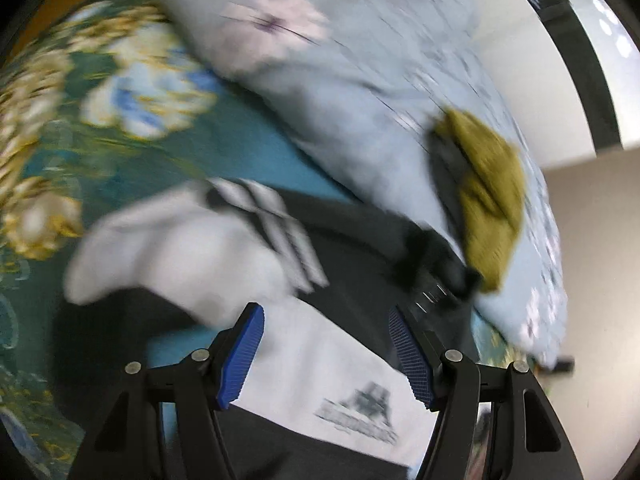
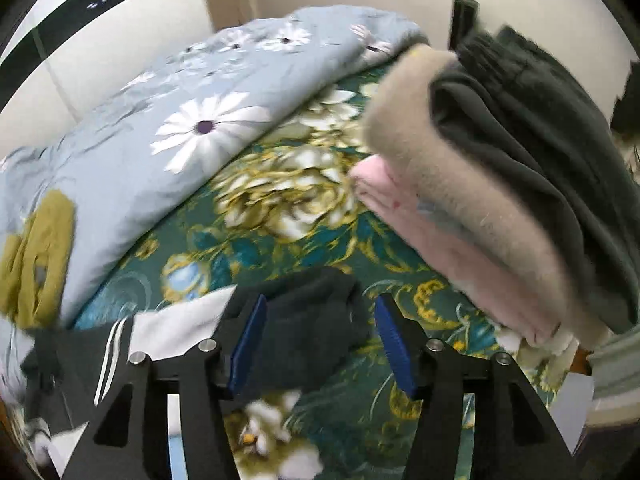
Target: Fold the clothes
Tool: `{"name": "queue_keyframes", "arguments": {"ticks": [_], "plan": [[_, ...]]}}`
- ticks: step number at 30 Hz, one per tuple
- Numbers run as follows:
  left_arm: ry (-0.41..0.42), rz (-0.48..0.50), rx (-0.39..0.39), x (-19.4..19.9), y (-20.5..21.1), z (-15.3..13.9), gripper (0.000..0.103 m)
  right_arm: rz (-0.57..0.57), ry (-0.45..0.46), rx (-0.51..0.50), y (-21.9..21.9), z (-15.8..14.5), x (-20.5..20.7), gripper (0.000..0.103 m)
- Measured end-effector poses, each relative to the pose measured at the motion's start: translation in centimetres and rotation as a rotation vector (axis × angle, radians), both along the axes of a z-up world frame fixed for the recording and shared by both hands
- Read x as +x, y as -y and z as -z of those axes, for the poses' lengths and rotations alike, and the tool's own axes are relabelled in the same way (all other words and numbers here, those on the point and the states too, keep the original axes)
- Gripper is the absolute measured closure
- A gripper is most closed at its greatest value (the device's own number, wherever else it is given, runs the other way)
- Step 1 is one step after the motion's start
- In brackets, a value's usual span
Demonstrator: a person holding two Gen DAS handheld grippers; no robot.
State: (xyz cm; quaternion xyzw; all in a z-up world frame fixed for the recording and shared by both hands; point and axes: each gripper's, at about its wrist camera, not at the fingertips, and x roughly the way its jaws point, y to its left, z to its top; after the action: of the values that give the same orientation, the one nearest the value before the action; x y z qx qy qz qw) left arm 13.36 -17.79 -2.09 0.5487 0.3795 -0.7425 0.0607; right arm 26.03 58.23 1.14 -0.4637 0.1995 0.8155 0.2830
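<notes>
- Left gripper (image 1: pixel 326 354): fingers apart, clamping nothing; the black-and-white garment (image 1: pixel 320 368) lies between and beyond them.
- Right gripper (image 2: pixel 320 344): fingers apart over its dark sleeve (image 2: pixel 312 320).
- Beyond them, the folded stack (image 2: pixel 500 184) sits close; a careless swing could topple it.

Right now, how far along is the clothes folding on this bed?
Done: a stack of folded clothes sits on the floral bedsheet. In hand: nothing gripped; the left gripper and right gripper are open over the black and white garment, which lies rumpled. Left: folding that garment, and an olive-yellow item lies crumpled on the blue quilt.
</notes>
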Motion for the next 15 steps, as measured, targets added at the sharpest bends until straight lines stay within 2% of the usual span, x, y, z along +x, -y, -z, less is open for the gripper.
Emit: {"name": "queue_keyframes", "arguments": {"ticks": [3, 7, 10, 12, 15], "plan": [[0.024, -0.136, -0.003, 1.8, 5.1, 1.7, 0.034, -0.079, 0.022, -0.038, 4.0, 0.0, -0.5, 0.044], [0.086, -0.252, 0.012, 4.4, 10.0, 3.4, 0.036, -0.164, 0.002, -0.133, 9.7, -0.1, -2.4, 0.044], [0.093, -0.329, 0.090, 8.0, 12.2, 3.5, 0.036, -0.205, -0.022, -0.178, 13.7, -0.4, -4.1, 0.044], [0.103, -0.350, 0.106, 10.4, 13.1, 3.5, 0.034, -0.262, -0.012, -0.162, 16.3, -0.8, -5.7, 0.044], [0.157, -0.318, 0.083, 13.5, 13.7, 4.7, 0.034, -0.326, 0.000, -0.151, 19.8, -1.2, -7.9, 0.044]]}}
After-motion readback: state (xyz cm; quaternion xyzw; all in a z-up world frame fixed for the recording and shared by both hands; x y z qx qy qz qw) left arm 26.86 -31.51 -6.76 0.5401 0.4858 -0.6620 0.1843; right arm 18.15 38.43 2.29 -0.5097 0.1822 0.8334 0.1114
